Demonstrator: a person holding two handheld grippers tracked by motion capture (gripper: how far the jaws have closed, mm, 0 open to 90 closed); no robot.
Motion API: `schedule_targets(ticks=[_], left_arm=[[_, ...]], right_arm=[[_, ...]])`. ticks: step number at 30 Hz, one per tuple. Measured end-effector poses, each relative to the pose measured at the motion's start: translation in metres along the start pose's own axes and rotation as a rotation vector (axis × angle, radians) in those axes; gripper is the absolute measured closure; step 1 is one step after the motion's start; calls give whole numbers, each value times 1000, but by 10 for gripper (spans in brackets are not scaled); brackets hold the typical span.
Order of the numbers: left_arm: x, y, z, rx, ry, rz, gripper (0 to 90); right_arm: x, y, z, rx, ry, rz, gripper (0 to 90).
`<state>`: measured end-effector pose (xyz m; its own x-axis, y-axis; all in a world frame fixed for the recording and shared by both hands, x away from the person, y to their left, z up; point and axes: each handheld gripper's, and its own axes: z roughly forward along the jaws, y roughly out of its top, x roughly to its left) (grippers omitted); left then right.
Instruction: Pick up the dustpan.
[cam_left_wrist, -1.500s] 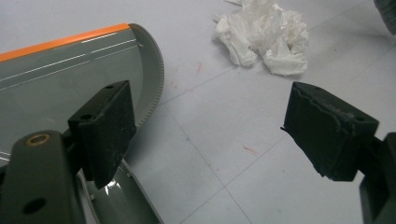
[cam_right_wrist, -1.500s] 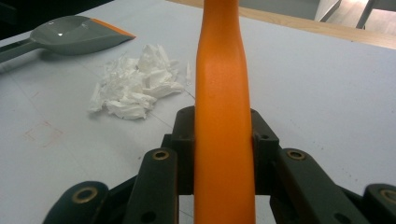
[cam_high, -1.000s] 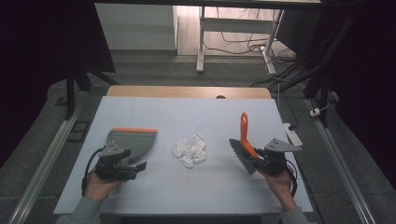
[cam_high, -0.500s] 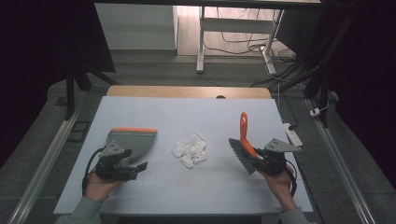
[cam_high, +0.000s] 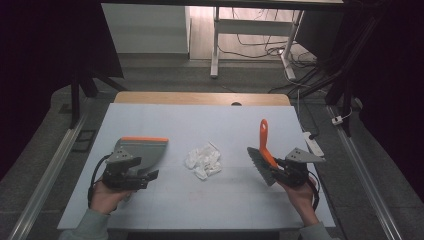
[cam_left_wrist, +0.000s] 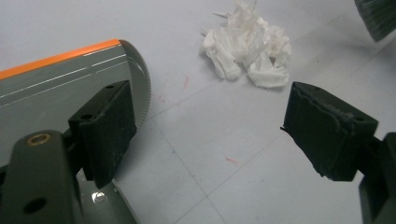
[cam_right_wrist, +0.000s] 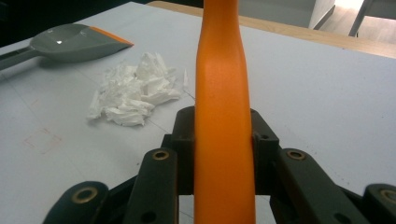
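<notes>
A pile of torn white paper scraps (cam_high: 203, 160) lies mid-table, also seen in the left gripper view (cam_left_wrist: 247, 51) and the right gripper view (cam_right_wrist: 133, 93). A grey dustpan (cam_high: 142, 150) with an orange front edge rests flat to its left. My left gripper (cam_high: 146, 178) stands open beside the pan, its jaws (cam_left_wrist: 212, 112) wide over bare table, the pan (cam_left_wrist: 51, 88) just outside the left jaw. My right gripper (cam_high: 281, 168) is shut on the orange handle (cam_right_wrist: 223, 93) of a brush (cam_high: 263, 150), whose grey bristles (cam_high: 260, 166) point toward the scraps.
The white table top (cam_high: 225, 125) has a wooden strip along its far edge. Dark floor, rails and a desk frame with cables lie beyond. A white power strip (cam_high: 312, 145) hangs off the right edge.
</notes>
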<state>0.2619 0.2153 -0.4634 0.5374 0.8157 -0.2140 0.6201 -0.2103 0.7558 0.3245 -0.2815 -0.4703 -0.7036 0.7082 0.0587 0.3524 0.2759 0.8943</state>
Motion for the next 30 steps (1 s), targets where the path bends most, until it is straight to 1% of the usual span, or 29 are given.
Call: schedule_targets(ticks=[3, 5, 7, 9, 10, 11, 12, 13, 15, 17, 20, 25, 26, 27, 30], left_arm=[[-2, 8, 1, 23, 24, -23, 180], [-2, 12, 2, 44, 29, -40, 180], [-2, 14, 1, 55, 30, -47, 180], [0, 15, -1, 51, 36, -53, 180], [2, 15, -2, 62, 46, -50, 179], [2, 15, -2, 62, 46, -50, 178], [5, 12, -5, 69, 66, -47, 177], [5, 12, -5, 69, 66, -47, 176], [10, 10, -11, 70, 94, -54, 172], [16, 7, -15, 80, 123, -67, 167], [23, 4, -17, 109, 151, -88, 154], [31, 1, -20, 142, 170, -121, 139], [33, 0, -21, 148, 171, -133, 135], [33, 0, -21, 148, 171, -133, 132], [36, -2, -20, 161, 170, -152, 125]], right_arm=[[-2, 0, -1, -6, 3, 5, 693], [-2, 0, -1, -9, 5, 5, 693], [-2, 0, -2, -15, 10, 3, 693], [-2, 0, -2, -13, 8, 2, 693], [-1, 0, -1, -12, 7, 1, 693], [-1, 0, -1, -11, 6, 0, 693], [0, 0, -1, -9, 6, -1, 693], [0, 0, -1, -7, 7, -1, 693], [1, 0, 0, -5, 7, -3, 693], [2, 0, 0, -3, 5, -6, 693], [3, 0, 2, 3, 7, -11, 693], [5, 0, 3, 8, 12, -13, 693], [5, 0, 3, 10, 13, -14, 693], [5, 0, 3, 10, 13, -14, 693], [5, -1, 3, 13, 13, -16, 693]])
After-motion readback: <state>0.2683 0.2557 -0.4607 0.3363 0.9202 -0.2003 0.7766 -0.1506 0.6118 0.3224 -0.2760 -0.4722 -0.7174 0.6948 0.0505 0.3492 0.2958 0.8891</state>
